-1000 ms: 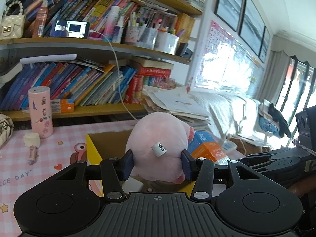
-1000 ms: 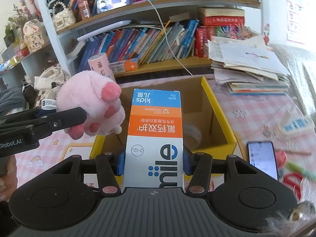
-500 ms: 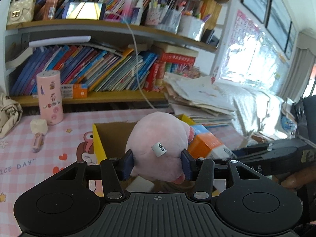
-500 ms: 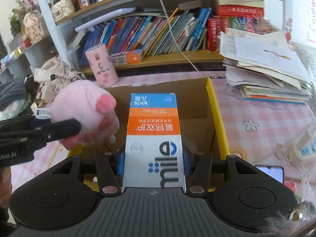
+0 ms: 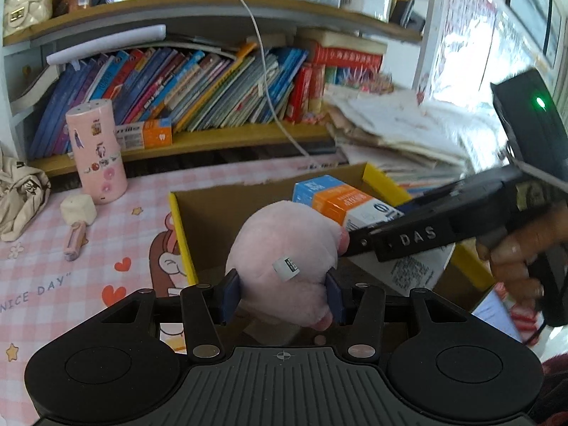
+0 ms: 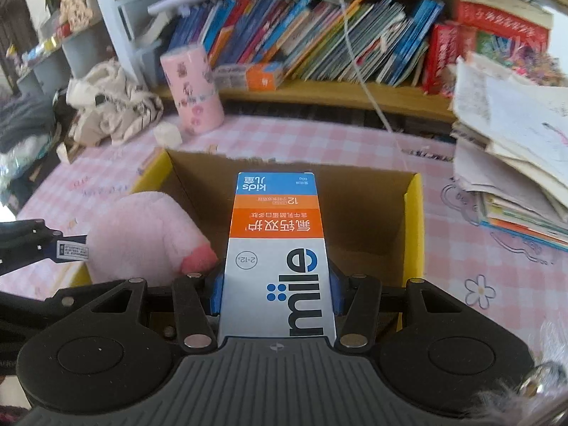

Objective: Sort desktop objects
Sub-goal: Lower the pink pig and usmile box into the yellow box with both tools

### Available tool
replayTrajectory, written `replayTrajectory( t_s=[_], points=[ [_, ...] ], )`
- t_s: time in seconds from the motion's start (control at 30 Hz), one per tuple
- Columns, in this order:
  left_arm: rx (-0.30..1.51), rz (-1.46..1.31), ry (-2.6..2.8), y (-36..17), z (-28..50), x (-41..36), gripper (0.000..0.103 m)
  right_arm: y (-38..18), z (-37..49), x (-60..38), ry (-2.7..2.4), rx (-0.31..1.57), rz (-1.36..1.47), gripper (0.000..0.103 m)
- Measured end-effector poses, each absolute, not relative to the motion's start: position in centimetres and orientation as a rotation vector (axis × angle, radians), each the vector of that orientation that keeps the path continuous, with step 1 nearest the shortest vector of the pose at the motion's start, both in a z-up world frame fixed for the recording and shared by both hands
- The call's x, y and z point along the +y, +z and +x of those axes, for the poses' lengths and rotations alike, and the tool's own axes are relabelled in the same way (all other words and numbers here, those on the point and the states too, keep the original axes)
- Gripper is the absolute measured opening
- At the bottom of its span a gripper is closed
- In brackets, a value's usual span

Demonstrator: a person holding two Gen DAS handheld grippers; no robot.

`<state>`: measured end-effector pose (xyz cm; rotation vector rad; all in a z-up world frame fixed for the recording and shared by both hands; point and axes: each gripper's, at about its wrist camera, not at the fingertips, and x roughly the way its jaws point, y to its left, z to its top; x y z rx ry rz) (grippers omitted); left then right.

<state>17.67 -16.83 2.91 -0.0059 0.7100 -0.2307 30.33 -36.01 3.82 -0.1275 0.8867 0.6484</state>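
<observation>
My left gripper (image 5: 282, 296) is shut on a pink plush toy (image 5: 284, 248), which hangs over the open yellow-edged cardboard box (image 5: 181, 227). My right gripper (image 6: 277, 294) is shut on a blue, orange and white toothpaste carton (image 6: 277, 234), held lengthwise above the same box (image 6: 413, 234). In the left wrist view the carton (image 5: 340, 204) and the right gripper's black body sit just right of the plush. In the right wrist view the plush (image 6: 145, 234) hangs at the box's left side, beside the carton.
A pink sticker-covered cylinder (image 5: 96, 152) and a small white block (image 5: 78, 209) stand on the pink checked tablecloth left of the box. Bookshelves line the back. A stack of papers (image 6: 514, 149) lies right of the box. A cream bag (image 6: 110, 106) sits far left.
Both grippers have come closer to the box and tipped downward, each with its object still held. The box now fills more of both views.
</observation>
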Motion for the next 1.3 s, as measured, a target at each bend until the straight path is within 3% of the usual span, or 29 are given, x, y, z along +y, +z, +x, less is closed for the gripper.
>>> replayTrajectory(
  t_s=[0.6, 0.93, 1.0, 1.13, 1.3],
  points=[
    [0.751, 0.208, -0.175, 1.0, 19.4, -19.1, 0.052, 0.3, 34.5, -32.9, 0.758, 0.995, -0.306, 0.051],
    [0.745, 0.224, -0.167, 1.1, 19.3, -19.4, 0.071, 0.4, 34.8, -33.1, 0.734, 0.992, -0.269, 0.055],
    [0.732, 0.221, -0.156, 1.3, 19.1, -19.3, 0.075, 0.6, 34.7, -33.2, 0.739, 0.988, -0.248, 0.063],
    [0.700, 0.203, -0.146, 2.0, 18.6, -19.2, 0.081, 1.4, 34.3, -33.2, 0.745, 0.963, -0.219, 0.070],
    [0.667, 0.187, -0.125, 2.8, 17.6, -19.0, 0.082, 2.4, 33.6, -33.5, 0.743, 0.937, -0.196, 0.071]
  ],
)
